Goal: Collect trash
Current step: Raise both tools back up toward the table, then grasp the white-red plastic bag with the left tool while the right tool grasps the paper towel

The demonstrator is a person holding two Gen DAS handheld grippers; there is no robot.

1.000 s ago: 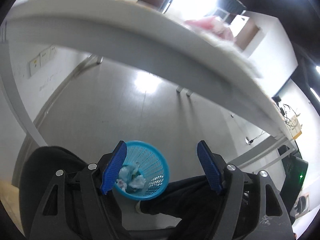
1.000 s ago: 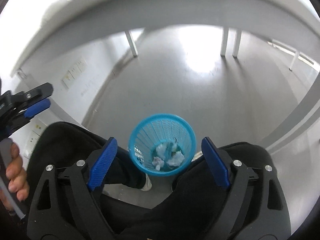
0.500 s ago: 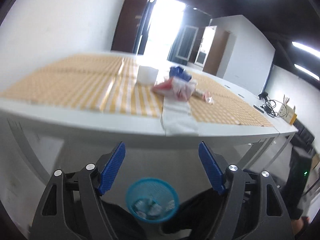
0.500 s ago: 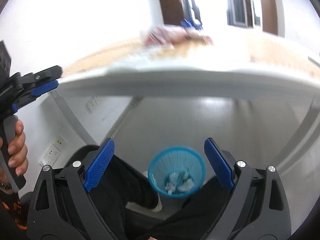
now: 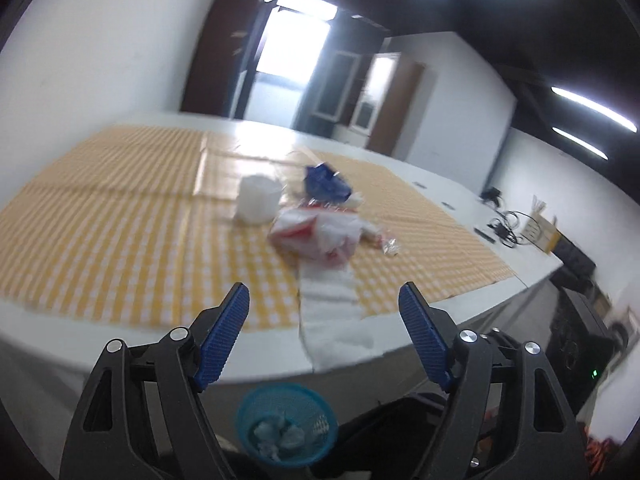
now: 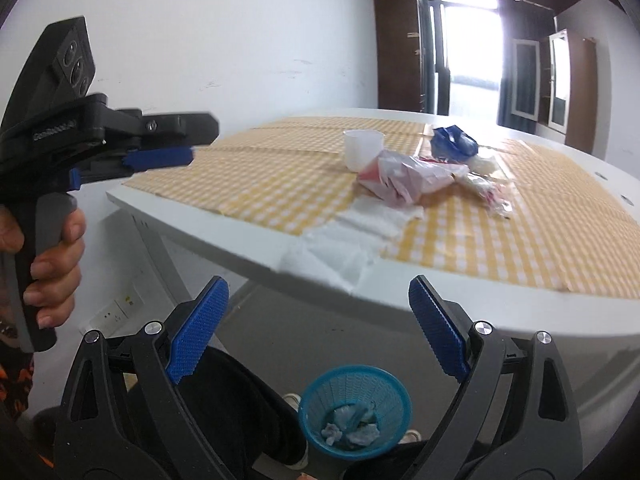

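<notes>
yellow-checked tablecloth [image 5: 120, 216], blue basket [image 6: 354, 412]

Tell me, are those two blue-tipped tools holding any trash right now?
No. The left tool and the right tool are both open and empty; the trash lies on the table.

The left-wrist view is motion-blurred: the trash pile [image 5: 320, 228] ahead of the left gripper [image 5: 324, 300] cannot be resolved into items. The basket [image 6: 354, 384] contents below the right gripper [image 6: 318, 296] are indistinct. Both gripper bodies are cut off at the bottom edge.
</notes>
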